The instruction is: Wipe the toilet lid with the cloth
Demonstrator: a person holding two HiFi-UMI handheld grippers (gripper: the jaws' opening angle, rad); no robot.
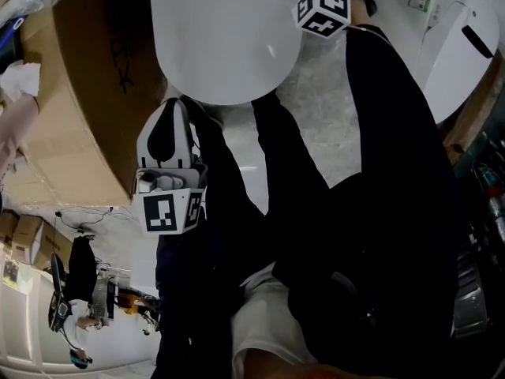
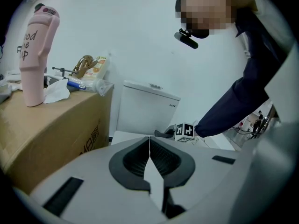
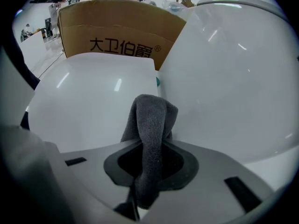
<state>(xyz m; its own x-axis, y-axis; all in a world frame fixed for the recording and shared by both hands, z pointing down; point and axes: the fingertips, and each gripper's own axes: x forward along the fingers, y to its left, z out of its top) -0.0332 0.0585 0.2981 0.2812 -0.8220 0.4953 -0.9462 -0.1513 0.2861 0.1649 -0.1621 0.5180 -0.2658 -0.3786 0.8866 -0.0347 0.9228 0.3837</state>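
step: probably start of wiping | right gripper [image 3: 148, 146] clamped on grey cloth [image 3: 150, 118] near toilet lid [image 3: 91, 99] | left gripper [image 2: 149, 154] closed, empty | next: press cloth flat, sweep across

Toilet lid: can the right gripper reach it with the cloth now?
Probably yes. The right gripper, shut on the cloth, is beside the lid, and nothing shows between them.
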